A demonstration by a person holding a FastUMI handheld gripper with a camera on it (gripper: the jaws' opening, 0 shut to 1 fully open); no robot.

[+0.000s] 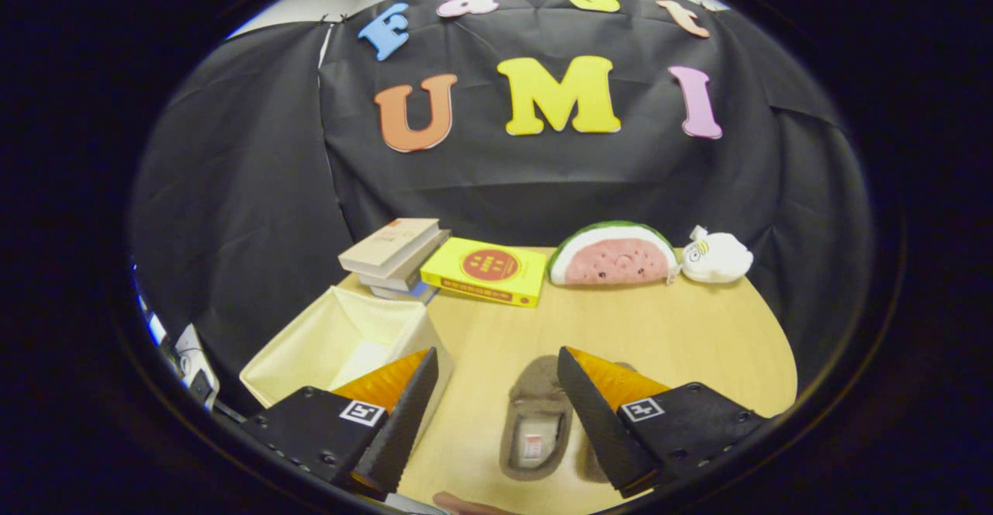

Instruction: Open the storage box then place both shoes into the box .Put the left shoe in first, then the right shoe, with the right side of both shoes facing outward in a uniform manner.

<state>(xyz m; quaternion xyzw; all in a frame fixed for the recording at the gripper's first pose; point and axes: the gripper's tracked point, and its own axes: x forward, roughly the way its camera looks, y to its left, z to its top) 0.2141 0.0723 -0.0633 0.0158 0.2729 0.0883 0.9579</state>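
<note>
Two grey-brown slippers (539, 422) – fuzzy, side by side – lie beneath the wide-spread gripper (496, 368).

Box (341, 344) left of shoes (537, 422); books (397, 255) behind box, on table (683, 336).

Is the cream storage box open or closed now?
Open: the storage box shows its bare inside and no lid on top. The gripper hovers with jaws apart, one slipper between them.
</note>
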